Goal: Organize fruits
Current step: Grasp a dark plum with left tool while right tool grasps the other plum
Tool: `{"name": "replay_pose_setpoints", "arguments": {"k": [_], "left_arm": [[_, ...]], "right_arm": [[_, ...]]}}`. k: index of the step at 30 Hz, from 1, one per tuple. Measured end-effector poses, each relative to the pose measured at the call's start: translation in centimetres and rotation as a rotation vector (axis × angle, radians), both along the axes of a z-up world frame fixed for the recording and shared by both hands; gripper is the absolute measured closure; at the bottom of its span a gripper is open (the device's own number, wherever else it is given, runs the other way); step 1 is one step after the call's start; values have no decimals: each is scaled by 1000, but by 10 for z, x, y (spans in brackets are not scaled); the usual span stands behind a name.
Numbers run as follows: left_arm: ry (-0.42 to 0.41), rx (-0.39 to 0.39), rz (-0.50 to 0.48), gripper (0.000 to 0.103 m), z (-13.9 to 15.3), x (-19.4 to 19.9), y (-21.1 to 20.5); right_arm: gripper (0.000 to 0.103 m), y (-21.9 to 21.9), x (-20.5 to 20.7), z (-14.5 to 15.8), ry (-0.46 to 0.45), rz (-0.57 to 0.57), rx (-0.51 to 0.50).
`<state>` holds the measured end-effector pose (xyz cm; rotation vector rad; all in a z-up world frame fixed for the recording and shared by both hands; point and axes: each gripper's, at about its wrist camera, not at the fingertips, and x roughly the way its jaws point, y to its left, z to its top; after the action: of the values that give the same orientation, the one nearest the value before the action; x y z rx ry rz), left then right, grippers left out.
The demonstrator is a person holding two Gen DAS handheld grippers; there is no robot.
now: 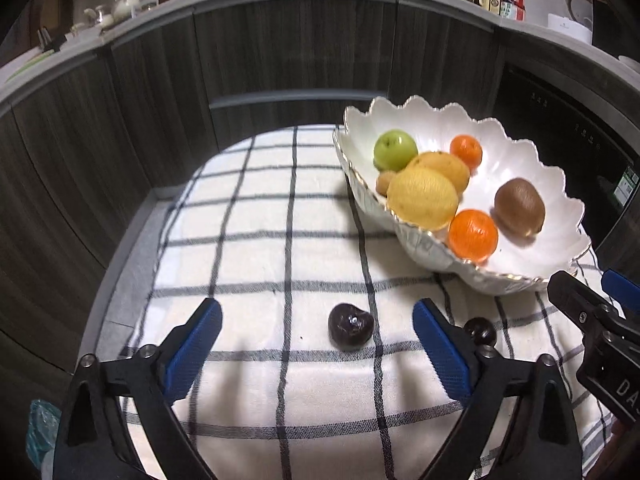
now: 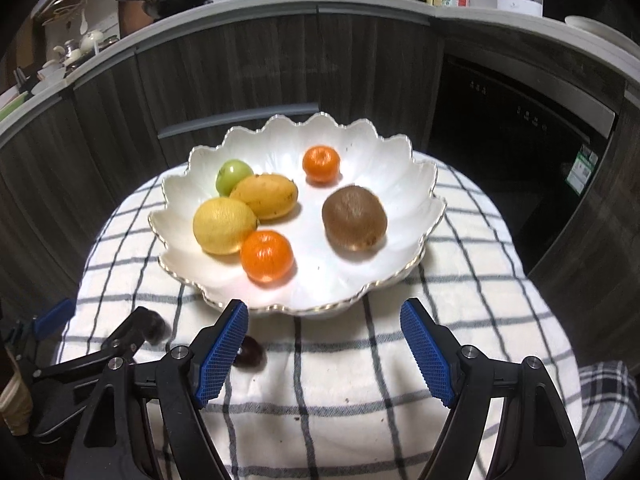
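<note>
Right now both tools are spread wide with nothing between their blue pads. Ahead of the left gripper [image 1: 316,322], just beyond its tips and roughly centered, a dark plum [image 1: 351,326] lies on the checked cloth [image 1: 256,216]; a second dark fruit [image 1: 480,330] sits just past its right finger. Farther ahead to its right stands the white scalloped bowl [image 2: 404,160]. From the right gripper [image 2: 324,320], the bowl's near rim is just ahead of the tips. Inside are a lemon [image 2: 224,231], a mango [image 2: 266,196], a green apple [image 2: 232,176], two tangerines [image 2: 267,255] and a kiwi [image 2: 354,217].
</note>
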<state>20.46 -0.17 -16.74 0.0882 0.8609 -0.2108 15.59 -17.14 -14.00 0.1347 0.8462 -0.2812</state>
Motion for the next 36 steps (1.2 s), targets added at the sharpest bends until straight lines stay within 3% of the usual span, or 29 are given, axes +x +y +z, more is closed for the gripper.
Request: {"name": "replay_pose_setpoints", "arguments": {"k": [15, 25, 32, 36], "left_arm": [[67, -1, -46, 40, -27, 14, -10], [88, -19, -85, 71, -32, 12, -18], [85, -25, -89, 74, -29, 8, -17], [63, -10, -36, 74, -22, 0, -8]], "right_arm": [[24, 4, 0, -20, 31, -32, -5], [24, 0, 1, -23, 44, -28, 11], [24, 3, -2, -22, 31, -6, 15], [24, 5, -3, -21, 22, 27, 38]]}}
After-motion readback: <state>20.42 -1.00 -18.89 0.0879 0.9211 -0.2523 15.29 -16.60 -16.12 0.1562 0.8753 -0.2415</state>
